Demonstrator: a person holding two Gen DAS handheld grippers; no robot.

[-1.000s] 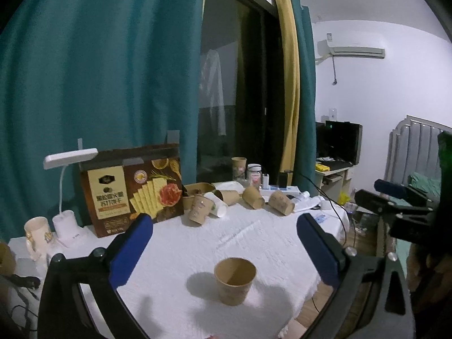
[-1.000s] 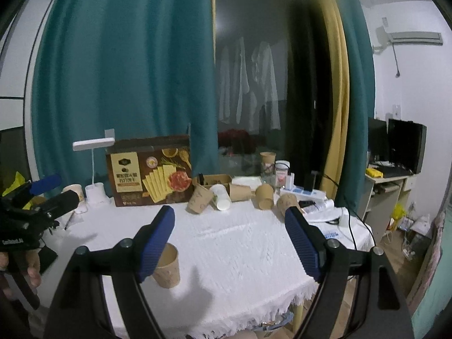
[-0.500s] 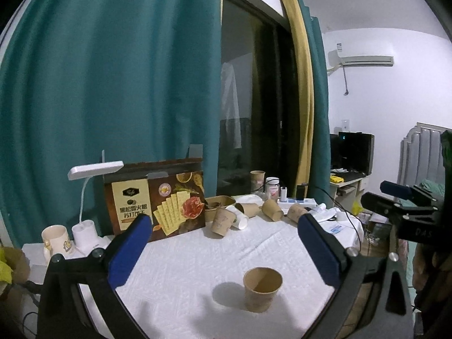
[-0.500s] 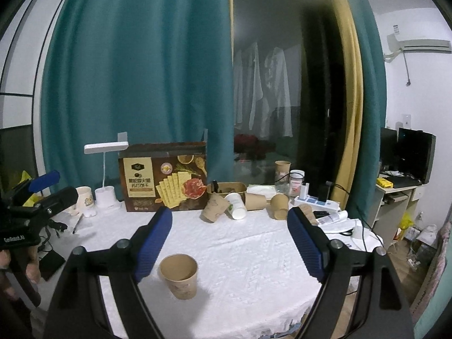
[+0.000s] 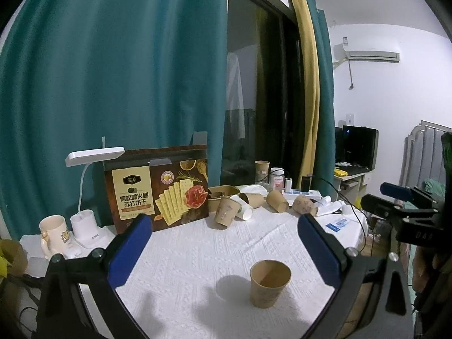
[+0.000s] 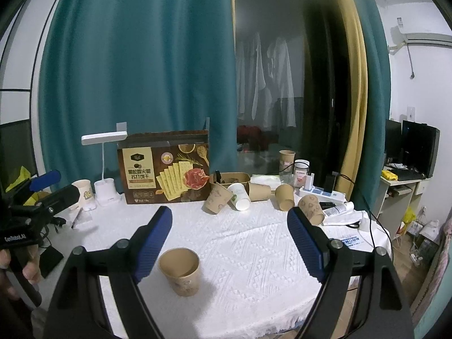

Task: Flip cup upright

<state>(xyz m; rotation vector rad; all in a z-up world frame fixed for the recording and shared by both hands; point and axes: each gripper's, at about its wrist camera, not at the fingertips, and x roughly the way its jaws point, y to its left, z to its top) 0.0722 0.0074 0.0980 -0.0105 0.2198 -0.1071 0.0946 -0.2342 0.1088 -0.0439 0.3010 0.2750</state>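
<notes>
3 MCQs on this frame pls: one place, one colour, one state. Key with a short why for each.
1. Where does the brown paper cup nearest the grippers stand?
A. on the white textured tablecloth, apart from the other cups
B. inside the cracker box
C. on the desk with the monitor

2. What colour are the pads on the left gripper?
A. red
B. blue
C. yellow

3. What state is that cup in?
A. lying on its side
B. upside down
C. upright, mouth open to the top

Key: 1 A, it stands alone on the cloth, well in front of the cluster of tipped paper cups by the brown cracker box. 2 B, both pads show blue. 3 C, its open rim faces up, and neither the left nor the right gripper touches it; both are open.
</notes>
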